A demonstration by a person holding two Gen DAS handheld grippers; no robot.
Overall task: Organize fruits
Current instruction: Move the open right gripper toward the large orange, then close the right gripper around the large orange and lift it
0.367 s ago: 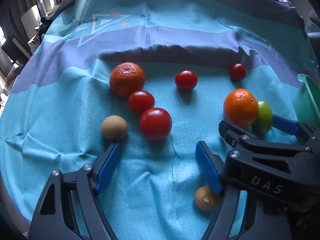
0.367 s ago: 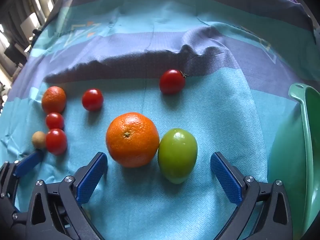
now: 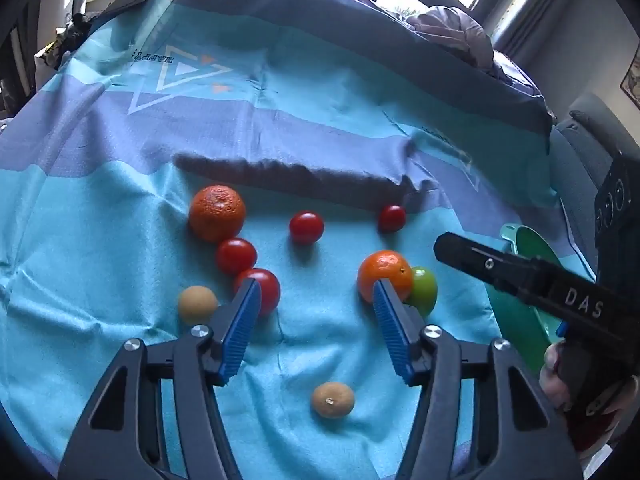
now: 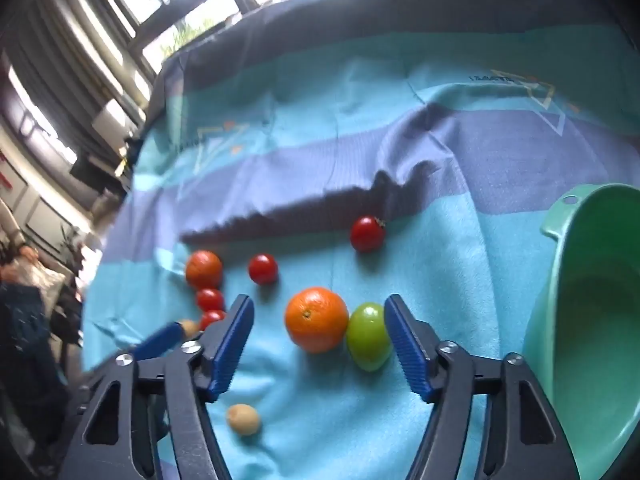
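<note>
Fruit lies loose on a teal and purple cloth. In the left wrist view an orange sits at the left, another orange touches a green fruit, several red tomatoes lie between, and two tan round fruits lie nearer. My left gripper is open and empty above the cloth. My right gripper is open and empty, raised above the orange and green fruit.
A green plastic bowl stands at the right edge of the cloth, also showing in the left wrist view. A raised fold in the cloth casts a dark shadow behind the fruit. Windows and furniture lie beyond the table.
Both grippers have lifted and pulled back from the fruit. The right gripper has risen away from the orange and green fruit and tilted. No fruit has moved.
</note>
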